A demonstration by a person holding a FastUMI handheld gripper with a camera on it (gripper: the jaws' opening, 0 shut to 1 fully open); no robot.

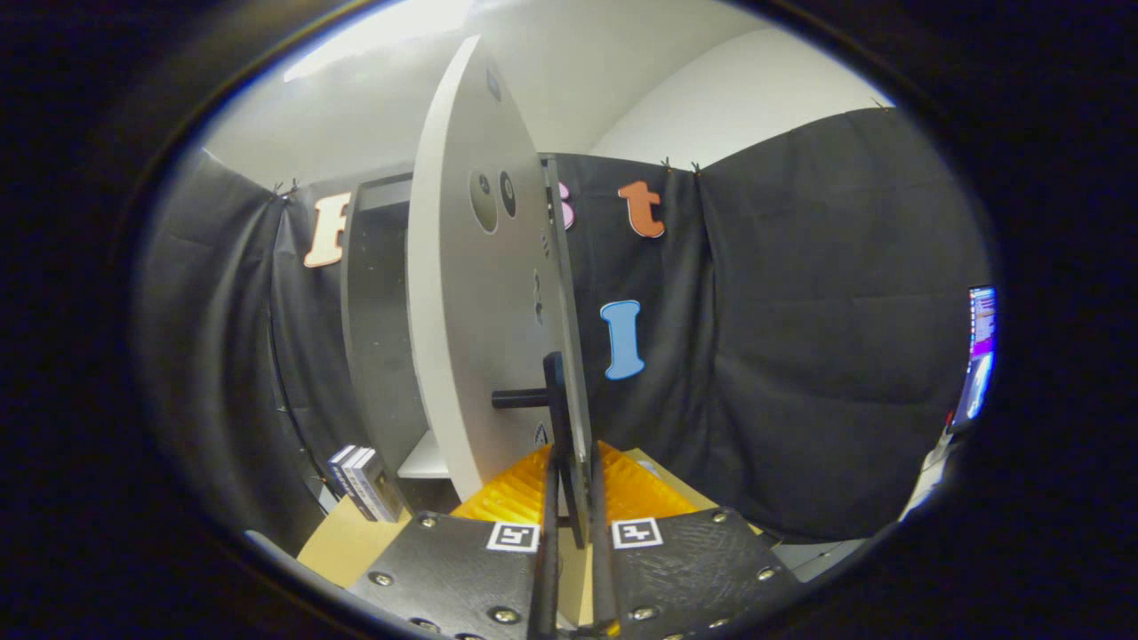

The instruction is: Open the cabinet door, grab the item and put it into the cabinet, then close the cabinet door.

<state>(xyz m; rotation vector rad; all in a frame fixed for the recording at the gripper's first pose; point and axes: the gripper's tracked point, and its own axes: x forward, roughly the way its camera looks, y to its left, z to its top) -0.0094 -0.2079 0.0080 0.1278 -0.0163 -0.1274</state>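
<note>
So the tall white cabinet door [462, 293] is swung open and seen nearly edge-on, standing upright right in front of the camera. The gripper [573, 511] has its two fingers clenched on the door's long black bar handle [560, 418], one finger on each side of it, with almost no gap left between them. The handle runs up and down along the door's free edge, and a short black peg [520, 399] joins it to the door's face.

Using the door as the landmark: to its left sits the grey cabinet body [378, 338], with its dark inside showing. A pale shelf board [425, 460] sits low down in it, just beside the door's bottom corner. Further left of the door, down low by the cabinet's side, is a small stack of dark box-like items with white edges [360, 483]. They stand upright on the tan tabletop [342, 542], outside the cabinet. I can't tell what exactly they are.

Right under the door's lower edge, just past the fingers, there's a ribbed yellow-orange plastic part [640, 489] spreading out on both sides of the handle. Well off to the right of the door, there's a lit computer screen [978, 356] past the black cloth wall [800, 356].
</note>
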